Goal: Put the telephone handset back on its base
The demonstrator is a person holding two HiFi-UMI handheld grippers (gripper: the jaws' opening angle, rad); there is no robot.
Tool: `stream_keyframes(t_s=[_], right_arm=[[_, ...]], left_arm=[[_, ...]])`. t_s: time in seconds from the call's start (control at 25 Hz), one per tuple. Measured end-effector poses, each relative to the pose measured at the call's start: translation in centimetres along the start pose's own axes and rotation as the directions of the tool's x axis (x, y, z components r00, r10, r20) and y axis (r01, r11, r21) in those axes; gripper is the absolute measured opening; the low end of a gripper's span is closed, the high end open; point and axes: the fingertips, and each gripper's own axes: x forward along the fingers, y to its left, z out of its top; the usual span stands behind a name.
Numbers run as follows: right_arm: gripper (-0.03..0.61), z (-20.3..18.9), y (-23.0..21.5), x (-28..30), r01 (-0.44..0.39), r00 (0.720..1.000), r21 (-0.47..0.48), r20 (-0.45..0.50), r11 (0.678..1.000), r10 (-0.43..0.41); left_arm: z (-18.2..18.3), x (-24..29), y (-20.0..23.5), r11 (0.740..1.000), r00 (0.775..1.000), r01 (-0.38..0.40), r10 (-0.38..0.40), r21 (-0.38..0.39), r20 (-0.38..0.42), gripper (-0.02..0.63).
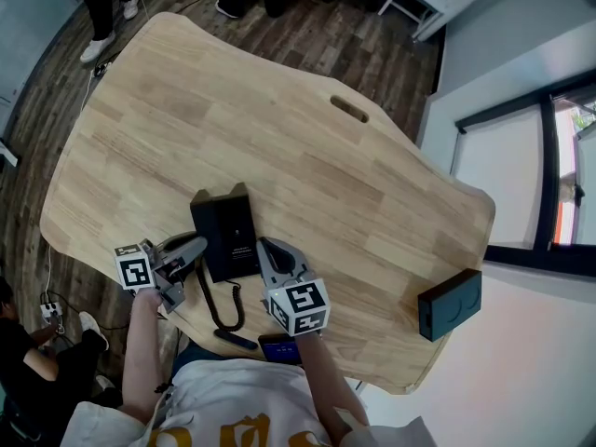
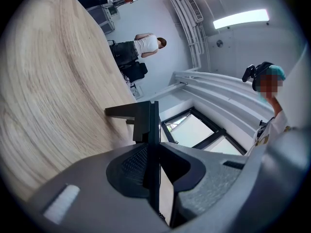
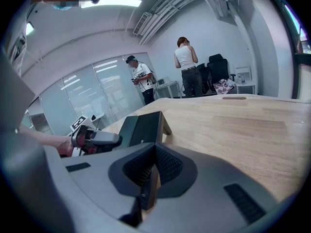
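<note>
The black telephone base (image 1: 226, 231) stands tilted near the front edge of the wooden table (image 1: 279, 138). My left gripper (image 1: 196, 247) is at its left edge. In the left gripper view the base (image 2: 146, 118) shows edge-on, and the left gripper (image 2: 153, 174) is shut on that thin edge. My right gripper (image 1: 265, 247) is at the base's right edge. It (image 3: 148, 178) is shut on a thin black edge, with the base (image 3: 143, 127) just ahead. A coiled cord (image 1: 212, 307) runs to a dark handset-like piece (image 1: 235, 339) at the table's front edge.
A dark box (image 1: 450, 304) sits at the table's right front corner. A slot (image 1: 349, 108) is cut in the far side. A lit phone screen (image 1: 279, 347) shows by the person's chest. Two people (image 3: 187, 67) stand beyond the table, and a window wall lies to the right.
</note>
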Motion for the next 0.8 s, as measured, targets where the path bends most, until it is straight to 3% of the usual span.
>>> stream_keyframes(t_s=[0.56,0.68,0.8], right_arm=[[0.006,0.6,0.3,-0.1,0.003,1.000,-0.002,0.023,1.000,-0.003],[0.006,1.1,0.4,-0.3,0.011,0.999,0.004,0.035,1.000,-0.011],[0.006,1.7,0.6,-0.8,0.018,0.998,0.000,0.053,1.000,-0.018]], left_arm=[[0.0,-0.5,1.0,0.990,0.992,-0.124,0.122,0.059,0.043,0.098],[0.2,-0.7,1.5,0.980,0.983,-0.183,0.180,0.082,0.047,0.140],[0.1,-0.8,1.8,0.957,0.967,-0.254,0.250,0.144,0.044,0.141]])
